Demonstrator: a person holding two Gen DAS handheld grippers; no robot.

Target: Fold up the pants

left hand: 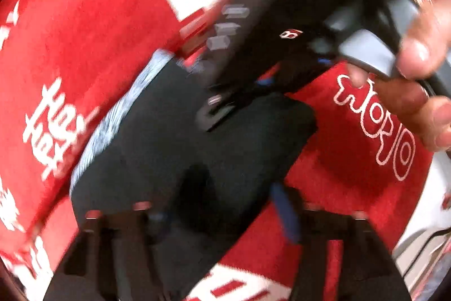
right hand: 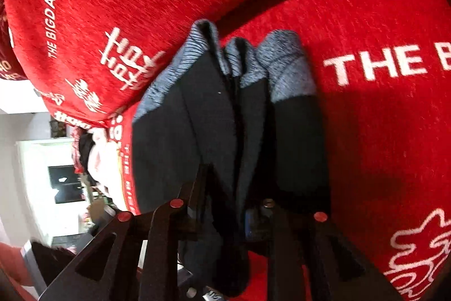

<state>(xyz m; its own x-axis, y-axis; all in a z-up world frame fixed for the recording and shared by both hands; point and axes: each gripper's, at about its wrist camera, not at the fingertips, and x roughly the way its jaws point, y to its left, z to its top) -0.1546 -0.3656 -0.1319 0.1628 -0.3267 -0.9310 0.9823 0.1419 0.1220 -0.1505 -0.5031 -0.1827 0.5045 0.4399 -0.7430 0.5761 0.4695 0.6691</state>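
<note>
Dark pants (right hand: 225, 114) with grey cuffs are lying bunched on a red printed blanket (right hand: 366, 117).

The left tool (left hand: 222, 219) is hovering over the pants with its 2 fingers standing apart, gripping nothing. The right tool (right hand: 222, 205) is pinching a fold of the pants between its narrowly parted fingers. A hand (left hand: 422, 69) is holding the right tool's grey handle.
</note>
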